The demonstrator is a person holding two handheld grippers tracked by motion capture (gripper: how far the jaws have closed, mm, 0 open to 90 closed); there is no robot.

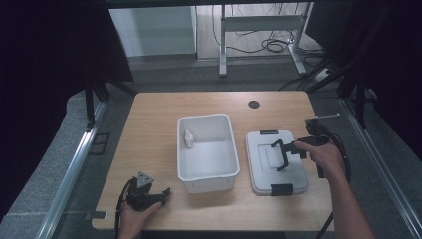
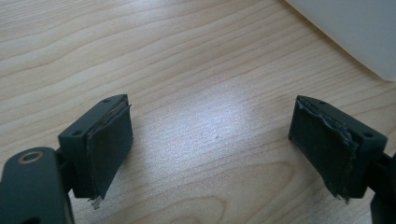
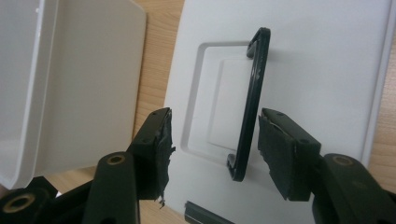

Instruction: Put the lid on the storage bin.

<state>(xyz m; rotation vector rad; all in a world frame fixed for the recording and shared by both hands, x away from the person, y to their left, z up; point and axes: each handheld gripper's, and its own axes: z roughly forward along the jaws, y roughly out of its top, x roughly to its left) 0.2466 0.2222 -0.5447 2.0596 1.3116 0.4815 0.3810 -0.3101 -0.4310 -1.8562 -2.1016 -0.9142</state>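
Left tool (image 1: 149,195) rests low at the near table (image 1: 159,107) edge in the high view, well apart from the lid (image 1: 275,162) beside the bin (image 1: 207,152); right tool (image 1: 287,152) is at the lid's raised black handle (image 1: 280,154). Left gripper view: jaws apart over bare wood. Right gripper view: right tool (image 3: 212,147) jaws apart, handle (image 3: 250,112) between them, near the right-hand pad, long axis running away from the camera.
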